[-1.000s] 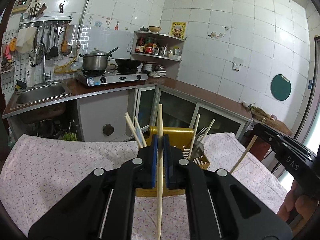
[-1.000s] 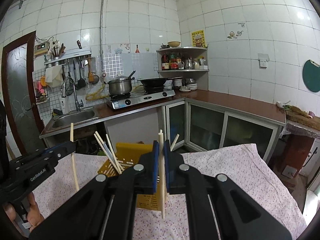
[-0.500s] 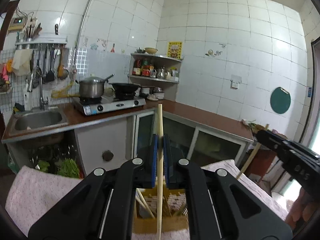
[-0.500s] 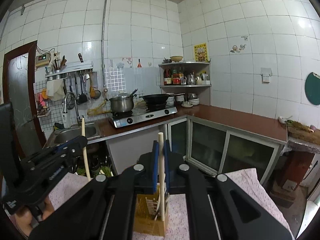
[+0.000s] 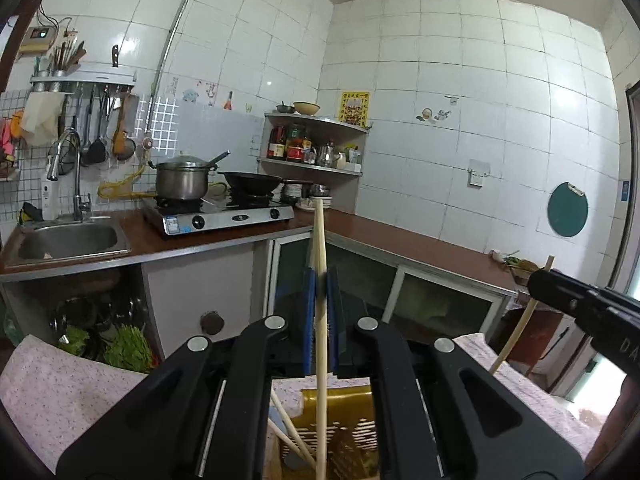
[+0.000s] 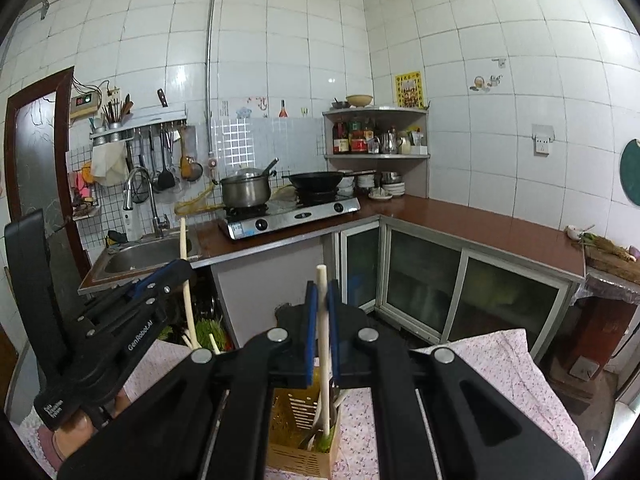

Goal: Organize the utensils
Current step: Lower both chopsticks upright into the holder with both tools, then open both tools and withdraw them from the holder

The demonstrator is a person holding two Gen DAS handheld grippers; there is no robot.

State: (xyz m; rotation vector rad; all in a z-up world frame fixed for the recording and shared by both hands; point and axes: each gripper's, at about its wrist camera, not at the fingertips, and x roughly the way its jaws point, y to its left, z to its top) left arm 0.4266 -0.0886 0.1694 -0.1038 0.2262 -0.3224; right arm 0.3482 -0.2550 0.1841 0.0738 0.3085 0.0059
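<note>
My left gripper (image 5: 320,280) is shut on a pale wooden chopstick (image 5: 320,360) held upright above the yellow slotted utensil holder (image 5: 344,432), which holds other chopsticks. My right gripper (image 6: 321,292) is shut on a second chopstick (image 6: 325,364) whose lower end reaches into the holder (image 6: 296,436). Each gripper shows in the other's view, the right one (image 5: 536,280) at the right with its chopstick (image 5: 516,332), the left one (image 6: 184,268) at the left with its chopstick (image 6: 188,300).
The holder stands on a table with a pink floral cloth (image 6: 516,368). Behind are a brown L-shaped counter (image 6: 480,220), a sink (image 5: 68,236), a gas stove with a pot (image 5: 182,180) and wok, a corner shelf of bottles (image 5: 312,148), and greens (image 5: 128,348) on the floor.
Both grippers have risen and tilted up with their chopsticks. The holder has dropped to the bottom of both views, and more of the wall and counter shows.
</note>
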